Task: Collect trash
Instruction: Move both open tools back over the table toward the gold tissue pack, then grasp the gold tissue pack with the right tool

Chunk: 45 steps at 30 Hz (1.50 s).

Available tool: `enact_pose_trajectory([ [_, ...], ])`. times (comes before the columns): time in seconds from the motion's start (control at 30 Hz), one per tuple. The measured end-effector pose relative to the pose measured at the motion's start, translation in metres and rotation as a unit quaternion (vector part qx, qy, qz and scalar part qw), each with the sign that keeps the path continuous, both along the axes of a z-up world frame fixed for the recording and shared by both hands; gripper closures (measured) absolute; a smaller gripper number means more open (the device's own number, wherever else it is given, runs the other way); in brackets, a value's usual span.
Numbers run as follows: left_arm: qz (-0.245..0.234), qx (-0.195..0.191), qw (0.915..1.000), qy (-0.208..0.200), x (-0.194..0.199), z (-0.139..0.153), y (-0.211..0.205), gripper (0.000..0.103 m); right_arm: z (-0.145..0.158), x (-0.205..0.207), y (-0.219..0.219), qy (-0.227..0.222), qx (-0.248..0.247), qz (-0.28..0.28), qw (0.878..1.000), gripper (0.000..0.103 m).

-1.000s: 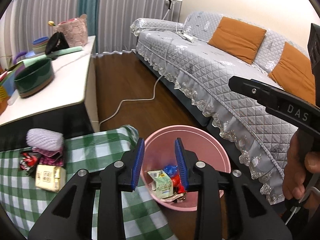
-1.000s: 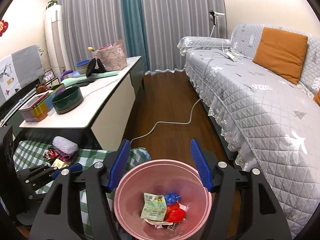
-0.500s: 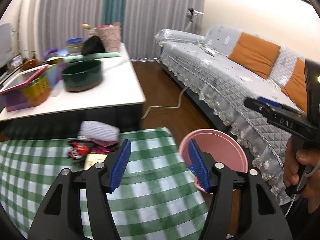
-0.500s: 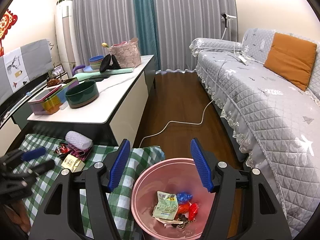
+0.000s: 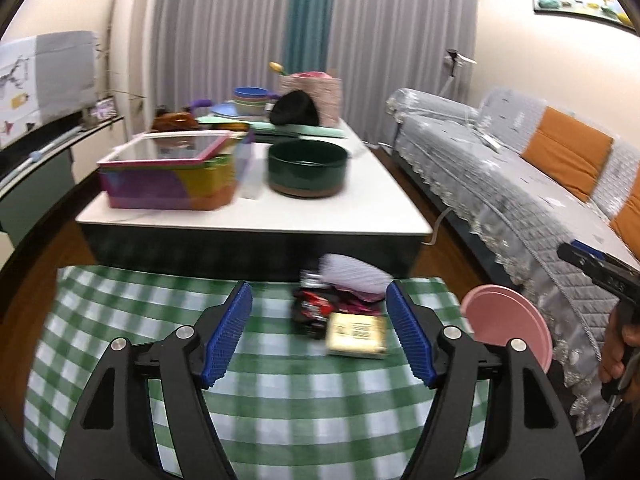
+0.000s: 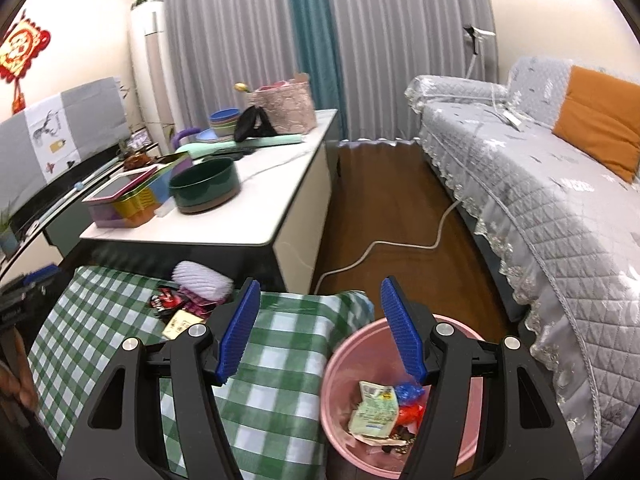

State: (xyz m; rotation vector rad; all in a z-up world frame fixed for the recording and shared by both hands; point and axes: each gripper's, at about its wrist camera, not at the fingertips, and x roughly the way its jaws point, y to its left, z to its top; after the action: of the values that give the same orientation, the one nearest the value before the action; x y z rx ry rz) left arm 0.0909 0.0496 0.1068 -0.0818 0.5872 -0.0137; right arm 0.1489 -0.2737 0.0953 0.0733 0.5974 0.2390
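Claws first: my left claw [image 5: 319,334] has just been opening and stands spread and empty over the checked cloth [image 5: 120,320]; the right claw [image 6: 320,330], also spread, holds nothing above the pink bin [image 6: 340,364]. Ahead lies the yellow packet [image 5: 356,334] — light, crinkly, probably slippery; I'd pinch its flat sides — then dark wrappers [image 5: 312,306], soft and thin.

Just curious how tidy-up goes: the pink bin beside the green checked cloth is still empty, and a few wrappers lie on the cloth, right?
Not quite: the pink bin already holds wrappers, as the right wrist view shows. It does stand beside the green checked cloth, and a few wrappers lie there.
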Motion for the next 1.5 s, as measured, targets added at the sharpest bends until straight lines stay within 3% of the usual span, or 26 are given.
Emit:
enact_pose_trajectory([
  [0.07, 0.008, -0.001, 1.0000, -0.003, 0.002, 0.003, 0.016, 0.046, -0.003, -0.001, 0.013, -0.003, -0.004, 0.013, 1.000, 0.040],
  [0.2, 0.015, 0.001, 0.9998, -0.012, 0.007, 0.005, 0.032, 0.049, -0.011, -0.001, 0.036, -0.001, -0.004, 0.035, 0.999, 0.040],
  [0.37, 0.024, -0.011, 0.9996, -0.013, 0.008, -0.009, 0.044, 0.060, -0.022, 0.004, 0.060, 0.009, 0.007, 0.053, 0.999, 0.040],
  [0.47, 0.030, -0.021, 0.9993, 0.000, 0.010, -0.022, 0.045, 0.061, -0.031, 0.008, 0.079, 0.015, 0.007, 0.063, 0.998, 0.040],
  [0.6, 0.026, 0.000, 0.9996, -0.011, 0.011, -0.022, 0.043, 0.061, -0.045, 0.014, 0.108, 0.021, -0.012, 0.084, 0.996, 0.040],
  [0.83, 0.044, -0.023, 0.9988, 0.003, 0.022, -0.030, 0.062, 0.061, -0.061, 0.025, 0.135, 0.038, -0.020, 0.094, 0.995, 0.040],
  [1.0, 0.060, -0.031, 0.9977, 0.002, 0.025, -0.029, 0.071, 0.061, -0.070, 0.028, 0.149, 0.041, -0.023, 0.098, 0.994, 0.031],
  [1.07, 0.061, -0.027, 0.9978, -0.001, 0.025, -0.028, 0.071, 0.061, -0.076, 0.031, 0.155, 0.046, -0.024, 0.097, 0.994, 0.018],
  [1.23, 0.060, -0.022, 0.9979, -0.004, 0.025, -0.027, 0.070, 0.061, -0.095, 0.040, 0.177, 0.064, -0.034, 0.101, 0.992, 0.007],
  [1.5, 0.054, -0.020, 0.9983, 0.003, 0.029, -0.032, 0.069, 0.061, -0.126, 0.054, 0.208, 0.102, -0.052, 0.111, 0.987, 0.007],
])
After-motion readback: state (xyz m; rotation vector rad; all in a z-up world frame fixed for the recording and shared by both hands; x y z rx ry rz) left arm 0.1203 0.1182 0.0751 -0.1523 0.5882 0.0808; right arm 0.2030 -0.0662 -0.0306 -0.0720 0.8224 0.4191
